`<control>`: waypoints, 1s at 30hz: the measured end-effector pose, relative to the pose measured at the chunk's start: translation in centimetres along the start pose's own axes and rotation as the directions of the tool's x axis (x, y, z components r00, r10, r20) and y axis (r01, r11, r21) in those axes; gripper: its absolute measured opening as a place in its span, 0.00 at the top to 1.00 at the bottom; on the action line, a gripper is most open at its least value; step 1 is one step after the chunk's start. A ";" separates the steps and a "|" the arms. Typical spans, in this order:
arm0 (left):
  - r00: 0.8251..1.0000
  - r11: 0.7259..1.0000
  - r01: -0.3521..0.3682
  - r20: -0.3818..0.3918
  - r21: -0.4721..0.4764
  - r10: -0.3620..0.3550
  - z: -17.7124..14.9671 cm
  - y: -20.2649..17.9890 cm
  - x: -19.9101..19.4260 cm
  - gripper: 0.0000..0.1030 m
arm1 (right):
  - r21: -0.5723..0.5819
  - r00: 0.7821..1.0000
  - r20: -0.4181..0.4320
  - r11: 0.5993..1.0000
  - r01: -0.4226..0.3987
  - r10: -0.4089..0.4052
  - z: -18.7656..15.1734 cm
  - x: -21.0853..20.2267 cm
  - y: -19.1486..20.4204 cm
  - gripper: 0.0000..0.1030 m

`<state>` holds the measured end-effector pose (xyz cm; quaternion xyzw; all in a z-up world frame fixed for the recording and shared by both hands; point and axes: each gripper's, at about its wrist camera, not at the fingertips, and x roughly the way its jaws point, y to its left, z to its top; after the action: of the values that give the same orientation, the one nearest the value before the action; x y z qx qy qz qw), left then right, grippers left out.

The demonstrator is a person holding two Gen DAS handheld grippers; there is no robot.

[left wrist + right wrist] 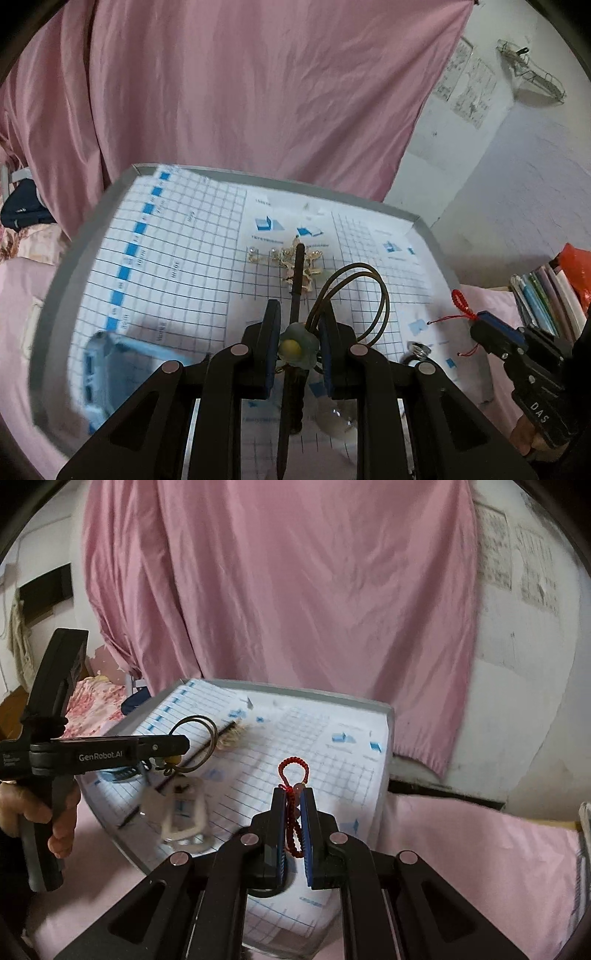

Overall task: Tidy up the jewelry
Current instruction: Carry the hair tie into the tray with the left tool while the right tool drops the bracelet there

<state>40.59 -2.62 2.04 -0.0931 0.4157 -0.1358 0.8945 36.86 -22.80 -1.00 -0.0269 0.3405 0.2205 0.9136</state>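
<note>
Left gripper [298, 332] fingers clamp a flower pendant [298, 347]; right gripper [294, 805] fingers pinch a red cord bracelet [293, 775].

1. The left gripper [298, 334] has its fingers [271, 332] closed on a pale green flower charm [298, 345] with a yellow centre.
2. A brown cord loop [360, 295] rises from the charm and arches to its right, above the gridded sheet [177, 266].
3. A dark hair stick [297, 280] runs from beneath the charm away from the camera, its far end over a heap of gold jewelry [291, 262].
4. A light blue box [110, 365], blurred, lies left of the charm on the sheet.
5. The right gripper [476, 319], well right of the charm, pinches a red braided cord [460, 301].
6. A grey tray [77, 258] rims the sheet; a pink curtain [240, 85] hangs beyond.
</note>
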 end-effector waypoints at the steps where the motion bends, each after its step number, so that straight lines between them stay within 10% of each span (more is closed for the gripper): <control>1: 1.000 1.000 0.010 -0.013 -0.002 -0.010 0.0 -0.1 0.4 0.84 | 0.006 1.000 -0.007 1.000 0.004 -0.004 -0.1 0.2 -0.3 0.92; 19: 0.999 1.000 -0.007 -0.053 0.011 0.008 0.0 -0.9 1.5 0.82 | -0.014 0.996 -0.073 0.999 0.041 -0.042 -1.1 1.0 -0.1 0.90; 28: 0.999 0.999 0.026 -0.018 -0.034 -0.027 0.0 -0.4 -1.3 0.33 | -0.031 0.996 -0.024 0.996 0.085 -0.086 -1.3 -1.0 0.4 0.48; 30: 0.999 0.999 0.038 0.013 -0.036 -0.038 0.0 -0.5 -2.4 0.24 | -0.020 0.996 0.009 0.995 0.094 -0.094 -1.5 -2.3 0.5 0.26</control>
<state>38.97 -2.36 3.90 -0.1181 0.4105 -0.1447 0.8925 34.14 -23.51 -0.62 -0.0513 0.3331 0.1809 0.9239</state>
